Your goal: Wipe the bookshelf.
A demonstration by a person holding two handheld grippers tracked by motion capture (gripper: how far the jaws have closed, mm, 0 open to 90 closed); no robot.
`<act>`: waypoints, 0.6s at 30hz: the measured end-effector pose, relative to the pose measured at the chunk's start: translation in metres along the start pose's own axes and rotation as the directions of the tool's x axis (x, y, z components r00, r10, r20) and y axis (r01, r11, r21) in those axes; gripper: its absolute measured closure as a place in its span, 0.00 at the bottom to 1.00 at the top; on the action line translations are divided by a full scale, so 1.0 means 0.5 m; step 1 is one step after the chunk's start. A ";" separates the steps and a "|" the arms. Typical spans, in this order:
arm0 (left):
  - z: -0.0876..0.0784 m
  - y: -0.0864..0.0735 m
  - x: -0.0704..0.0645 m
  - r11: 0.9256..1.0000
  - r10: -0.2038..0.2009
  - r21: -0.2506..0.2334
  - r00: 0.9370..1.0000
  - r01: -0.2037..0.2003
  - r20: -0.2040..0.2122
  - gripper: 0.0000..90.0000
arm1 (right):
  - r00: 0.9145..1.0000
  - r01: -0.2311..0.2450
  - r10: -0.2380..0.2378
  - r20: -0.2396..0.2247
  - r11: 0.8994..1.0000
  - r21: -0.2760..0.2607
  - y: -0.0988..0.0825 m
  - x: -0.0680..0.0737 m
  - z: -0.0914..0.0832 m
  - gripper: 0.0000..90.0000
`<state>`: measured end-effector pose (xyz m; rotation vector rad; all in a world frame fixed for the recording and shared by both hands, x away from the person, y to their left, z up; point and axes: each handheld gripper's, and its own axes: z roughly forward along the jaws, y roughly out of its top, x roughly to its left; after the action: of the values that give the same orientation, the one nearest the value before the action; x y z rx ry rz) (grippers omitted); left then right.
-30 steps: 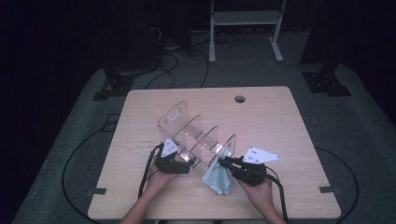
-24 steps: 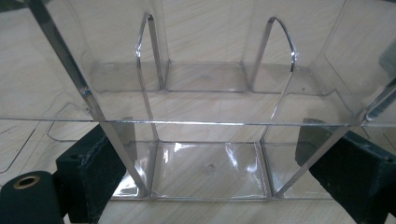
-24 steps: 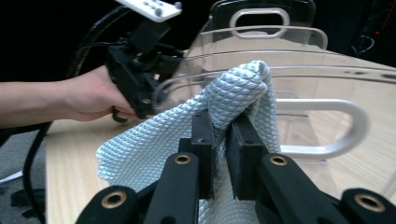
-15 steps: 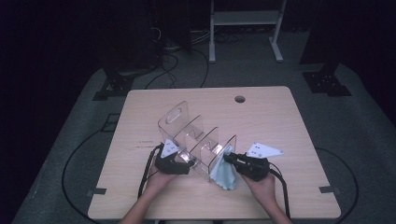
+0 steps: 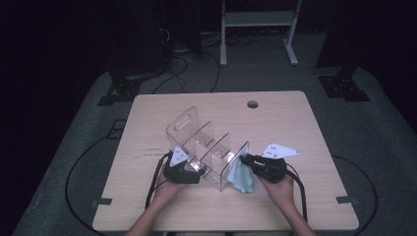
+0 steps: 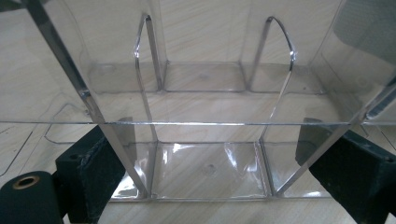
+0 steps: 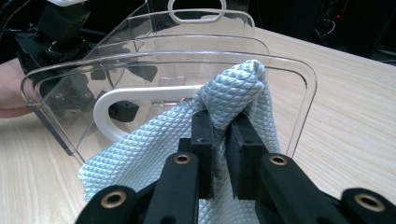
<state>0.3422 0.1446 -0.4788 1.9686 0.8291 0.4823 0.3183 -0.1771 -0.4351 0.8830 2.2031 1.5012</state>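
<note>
Near the front edge of the wooden table [image 5: 305,128], a clear acrylic organizer [image 5: 206,150] with upright dividers stands slightly left of the middle. The left gripper [image 5: 189,169] straddles its near-left side, jaws spread wide with a pad against each outer wall [image 6: 100,163]. The right gripper [image 5: 244,158] has its jaws pinched shut on a light blue cloth [image 7: 233,98], which presses against the organizer's rounded end panel and drapes down to the tabletop just beside it.
</note>
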 end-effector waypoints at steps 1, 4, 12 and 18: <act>0.000 0.000 0.000 1.000 0.000 0.000 1.000 0.000 0.001 0.09 | 1.000 0.000 0.000 0.000 1.000 -0.003 0.000 0.000 0.000 0.90; -0.001 -0.002 0.000 1.000 0.000 -0.005 1.000 0.000 0.005 0.09 | 1.000 -0.005 0.005 -0.004 1.000 -0.016 -0.001 0.011 -0.005 0.90; -0.002 -0.002 -0.002 1.000 0.000 -0.007 1.000 0.000 0.007 0.09 | 0.997 0.021 -0.029 -0.078 0.994 -0.106 0.034 0.061 -0.045 0.90; -0.004 -0.004 0.001 1.000 0.002 -0.003 1.000 -0.002 0.010 0.09 | 0.985 0.102 -0.112 -0.131 0.991 -0.085 0.068 0.118 -0.030 0.90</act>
<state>0.3407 0.1470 -0.4793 1.9675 0.8198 0.4747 0.2756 -0.1405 -0.3941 0.6448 2.2302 1.6266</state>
